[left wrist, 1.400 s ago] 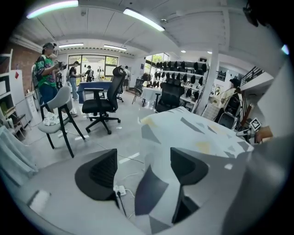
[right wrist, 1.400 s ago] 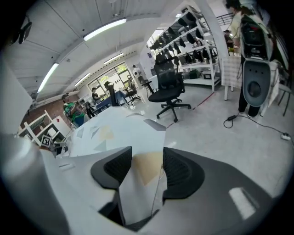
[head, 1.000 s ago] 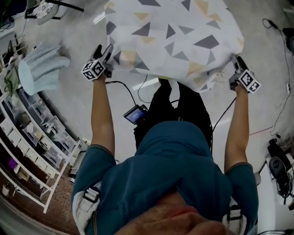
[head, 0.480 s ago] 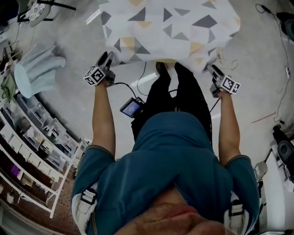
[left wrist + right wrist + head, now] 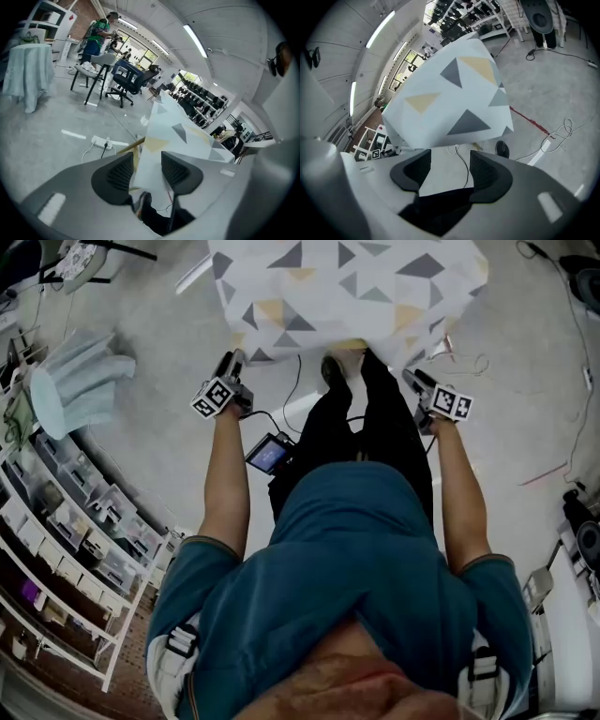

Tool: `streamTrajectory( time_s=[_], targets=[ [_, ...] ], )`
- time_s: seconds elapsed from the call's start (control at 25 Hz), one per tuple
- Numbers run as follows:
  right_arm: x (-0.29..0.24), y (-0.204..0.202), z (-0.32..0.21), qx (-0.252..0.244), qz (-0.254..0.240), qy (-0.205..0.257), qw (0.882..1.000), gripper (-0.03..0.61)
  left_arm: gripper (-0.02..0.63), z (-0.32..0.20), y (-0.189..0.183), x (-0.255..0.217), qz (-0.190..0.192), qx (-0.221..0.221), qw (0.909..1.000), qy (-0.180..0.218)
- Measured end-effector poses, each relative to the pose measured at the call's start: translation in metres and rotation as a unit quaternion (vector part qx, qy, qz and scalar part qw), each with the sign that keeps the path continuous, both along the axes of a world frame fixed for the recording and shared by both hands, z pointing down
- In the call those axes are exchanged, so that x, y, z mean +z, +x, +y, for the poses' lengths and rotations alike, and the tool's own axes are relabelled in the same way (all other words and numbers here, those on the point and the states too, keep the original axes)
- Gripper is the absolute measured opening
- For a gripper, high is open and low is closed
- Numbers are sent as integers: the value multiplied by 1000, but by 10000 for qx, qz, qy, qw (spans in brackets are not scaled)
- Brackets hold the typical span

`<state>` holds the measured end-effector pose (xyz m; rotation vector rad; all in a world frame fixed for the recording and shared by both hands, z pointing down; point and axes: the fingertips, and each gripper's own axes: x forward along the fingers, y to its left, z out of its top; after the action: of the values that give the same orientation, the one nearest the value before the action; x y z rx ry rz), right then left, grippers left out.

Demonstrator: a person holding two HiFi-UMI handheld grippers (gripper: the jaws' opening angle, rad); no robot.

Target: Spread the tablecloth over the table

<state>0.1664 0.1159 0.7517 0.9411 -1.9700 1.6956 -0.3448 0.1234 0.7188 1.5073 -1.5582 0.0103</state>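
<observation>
1. Nearest the head camera, the person's blue shirt fills the lower part of the view, on the near side of the tablecloth. Both bare forearms reach from it toward the cloth's near edge.
2. A small screen device hangs on a cable beside the dark trousers. It is nearer than the tablecloth and below its near left corner.
3. The left gripper sits just short of the tablecloth's near left corner. Its jaws have just been closing, but a gap remains between the pads and they press on nothing. The hanging hem shows through that gap, ahead of the tips.
4. The right gripper sits just short of the tablecloth's near right corner, released. Its jaws have just been opening and stand wide, with only floor and a cable seen between them. The hem hangs beyond them.
5. The tablecloth, white with grey and yellow triangles, lies draped over the table, and a wooden part of the table peeps out under the hem. A shoe stands right under the cloth's near edge.
6. Shelving runs well to the left of the tablecloth, nearer the person. Farther out on that side, well apart from the tablecloth, stands a pale blue draped stand.
</observation>
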Motion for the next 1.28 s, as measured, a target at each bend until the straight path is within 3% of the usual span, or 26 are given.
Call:
streamTrajectory(
  time_s=[0.12,0.2,0.28,0.32,0.48,0.52,0.64,0.68,0.76,0.8,0.84,0.92,1.04,1.16,1.28],
  targets=[
    [3,-17,26,-148,-158,-24,9998,245,189,35,16,14,189,-128,9997,-118],
    [-9,-36,25,97,-844,162,9963,245,202,47,42,19,431,98,9990,-53],
    [-29,-51,11,546,-1669,384,9837,245,223,48,72,19,764,425,9961,108],
    [-31,-52,6,818,-1811,342,9795,245,234,45,87,18,985,540,9935,196],
    [-5,-42,7,1754,-1537,-315,9719,245,259,35,128,17,1889,511,9800,376],
    [-5,-44,4,1784,-1574,-199,9711,244,260,30,134,17,2130,381,9752,473],
    [-42,-59,-27,1169,-2177,1207,9615,242,261,14,151,11,2720,-123,9592,757],
    [-50,-58,-32,1121,-2222,1399,9584,242,255,11,150,14,2644,-357,9612,706],
    [-53,-50,-31,1244,-2116,1362,9598,239,244,4,143,14,2446,-728,9625,924],
    [-54,-45,-27,1294,-2053,1308,9613,220,195,5,137,13,2343,-922,9620,1055],
    [-56,-42,-22,1288,-2029,1301,9619,163,127,6,132,11,2333,-1094,9584,1232],
    [-70,-42,-19,1150,-2053,1371,9622,82,35,5,127,-8,2638,-1287,9402,1730],
    [-86,-33,-15,999,-1994,1262,9666,29,8,13,123,-35,2875,-1559,9244,1963],
    [-82,-22,-7,671,-2099,1042,9698,12,2,21,113,-43,2673,-1618,9254,2145],
    [-68,-21,6,536,-1937,353,9790,14,2,19,109,-48,2547,-1205,9374,2046]
  ],
)
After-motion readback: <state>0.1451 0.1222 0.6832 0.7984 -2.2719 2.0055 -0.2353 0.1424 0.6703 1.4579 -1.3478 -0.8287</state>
